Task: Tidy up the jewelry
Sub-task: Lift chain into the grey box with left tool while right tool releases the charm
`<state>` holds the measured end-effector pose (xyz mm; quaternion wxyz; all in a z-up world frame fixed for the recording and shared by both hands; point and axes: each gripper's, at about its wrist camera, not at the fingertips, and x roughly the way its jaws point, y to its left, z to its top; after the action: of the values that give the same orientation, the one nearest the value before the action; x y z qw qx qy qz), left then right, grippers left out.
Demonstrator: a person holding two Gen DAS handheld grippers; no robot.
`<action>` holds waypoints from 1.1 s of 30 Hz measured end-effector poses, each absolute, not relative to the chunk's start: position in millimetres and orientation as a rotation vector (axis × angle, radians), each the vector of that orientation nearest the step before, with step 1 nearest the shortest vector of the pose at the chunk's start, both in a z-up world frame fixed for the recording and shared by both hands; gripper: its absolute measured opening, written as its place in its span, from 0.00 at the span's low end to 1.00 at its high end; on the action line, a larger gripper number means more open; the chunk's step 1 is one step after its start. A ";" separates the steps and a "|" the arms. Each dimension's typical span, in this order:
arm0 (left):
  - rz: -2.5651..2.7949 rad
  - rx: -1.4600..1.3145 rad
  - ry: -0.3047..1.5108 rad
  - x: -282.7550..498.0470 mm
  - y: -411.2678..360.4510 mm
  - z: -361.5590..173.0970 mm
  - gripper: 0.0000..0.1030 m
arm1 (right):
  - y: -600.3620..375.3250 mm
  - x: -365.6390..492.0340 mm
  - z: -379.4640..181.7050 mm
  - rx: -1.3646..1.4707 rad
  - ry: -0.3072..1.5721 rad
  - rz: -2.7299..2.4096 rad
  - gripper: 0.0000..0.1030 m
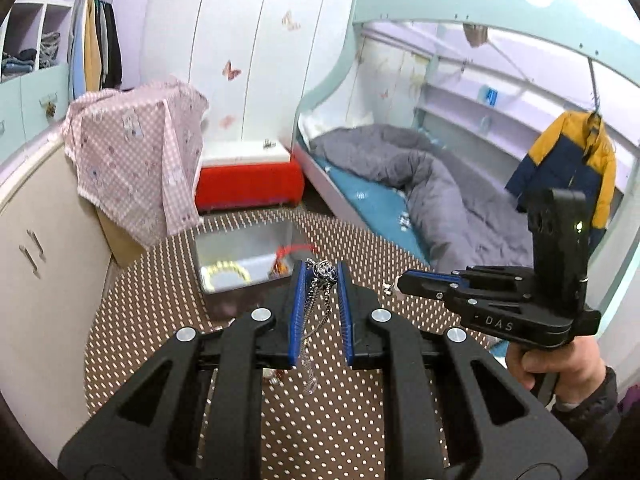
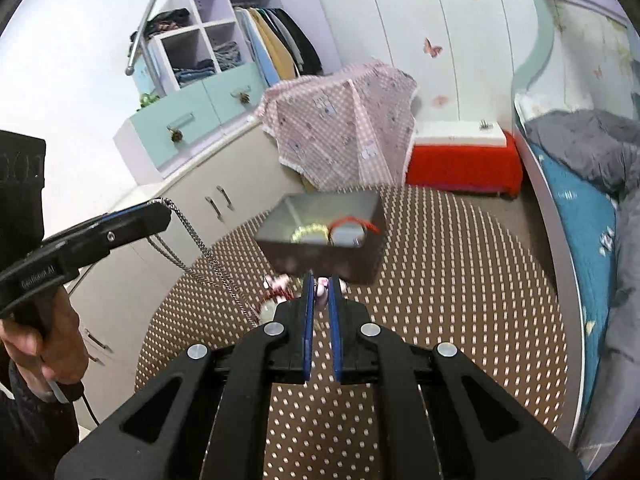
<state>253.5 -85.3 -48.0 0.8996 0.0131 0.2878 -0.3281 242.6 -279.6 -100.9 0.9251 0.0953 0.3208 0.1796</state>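
My left gripper (image 1: 320,274) is shut on a silver chain necklace (image 1: 322,276) whose pendant sits between the blue pads and whose chain hangs down. The right wrist view shows that chain (image 2: 200,252) dangling from the left gripper (image 2: 160,210) above the table's left side. A grey metal box (image 1: 244,252) stands on the dotted round table (image 1: 360,400) and holds a yellow bead bracelet (image 1: 226,270) and a red cord bracelet (image 1: 294,250). My right gripper (image 2: 322,282) is nearly closed on a small pink piece (image 2: 320,289), just before the box (image 2: 324,232).
Loose red and pink jewelry (image 2: 276,294) lies on the table left of the right gripper. A cabinet (image 2: 192,216) with a pink checked cloth (image 2: 340,120) stands left of the table. A bed (image 2: 580,184) with a grey duvet is to the right.
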 end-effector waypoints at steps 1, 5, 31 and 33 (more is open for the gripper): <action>-0.679 0.024 0.588 255.1 -82.6 -43.5 0.15 | -277.1 244.6 -96.3 0.189 0.649 0.373 0.05; -0.687 -0.001 0.558 260.7 -77.7 -27.6 0.15 | -269.7 252.7 -78.3 0.161 0.614 0.390 0.06; -0.459 0.010 0.632 387.5 -95.5 -55.3 0.95 | -251.8 403.3 -105.0 0.201 0.808 0.372 0.40; -0.434 0.006 0.659 389.1 -87.0 -62.5 0.95 | -260.2 400.8 -110.6 0.249 0.799 0.348 0.70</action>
<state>389.1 -87.0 -62.5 0.9231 0.0028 0.3211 -0.2116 400.8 -260.2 -110.6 0.8990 0.1202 0.3861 0.1680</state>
